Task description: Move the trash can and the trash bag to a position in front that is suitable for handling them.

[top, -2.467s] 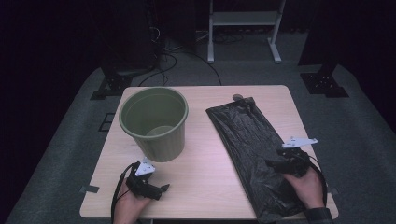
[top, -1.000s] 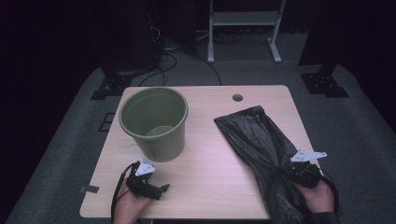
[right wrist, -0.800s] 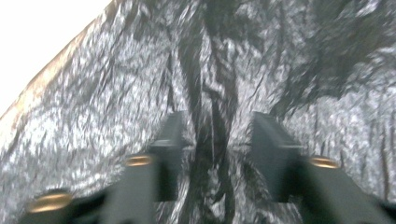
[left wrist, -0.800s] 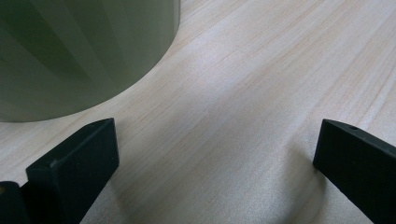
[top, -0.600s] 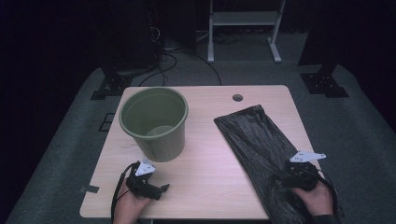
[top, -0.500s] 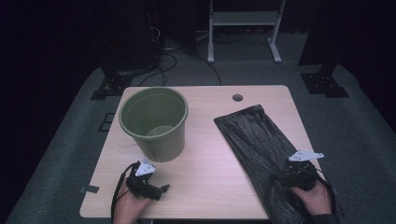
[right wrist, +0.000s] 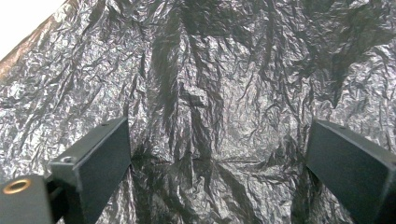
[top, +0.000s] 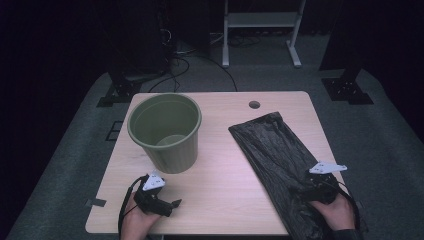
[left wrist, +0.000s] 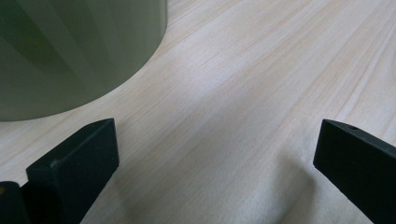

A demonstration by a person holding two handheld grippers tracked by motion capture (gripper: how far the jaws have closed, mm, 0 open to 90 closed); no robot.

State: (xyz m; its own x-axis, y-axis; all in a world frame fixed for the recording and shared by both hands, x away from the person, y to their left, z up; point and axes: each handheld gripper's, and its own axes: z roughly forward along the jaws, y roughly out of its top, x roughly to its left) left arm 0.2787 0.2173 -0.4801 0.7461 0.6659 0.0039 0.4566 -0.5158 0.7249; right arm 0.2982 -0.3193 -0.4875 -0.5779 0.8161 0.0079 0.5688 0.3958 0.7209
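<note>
A crumpled black plastic bag (top: 270, 150) lies flat along the right side of the wooden table (top: 225, 105), its near end hanging over the front edge. My right gripper (top: 306, 189) rests on the bag's near part. Its jaws have just opened; in the right gripper view (right wrist: 217, 154) they stand wide apart over the bag (right wrist: 201, 74) without pinching it. An empty olive-green bin (top: 165, 130) stands upright at the left. My left gripper (top: 172, 203) lies open on the table in front of the bin, nothing between its fingers; the bin's wall (left wrist: 70, 46) is close on its left.
A round cable hole (top: 254, 105) sits near the table's far edge. Bare wood (left wrist: 243, 70) stretches between the bin and the bag. Beyond the table are grey floor, cables and a white rack's legs (top: 260, 30).
The bag was dragged toward the near right edge, its far end leaving the back of the table. The right gripper then let go and shifted slightly left. The left gripper stayed still.
</note>
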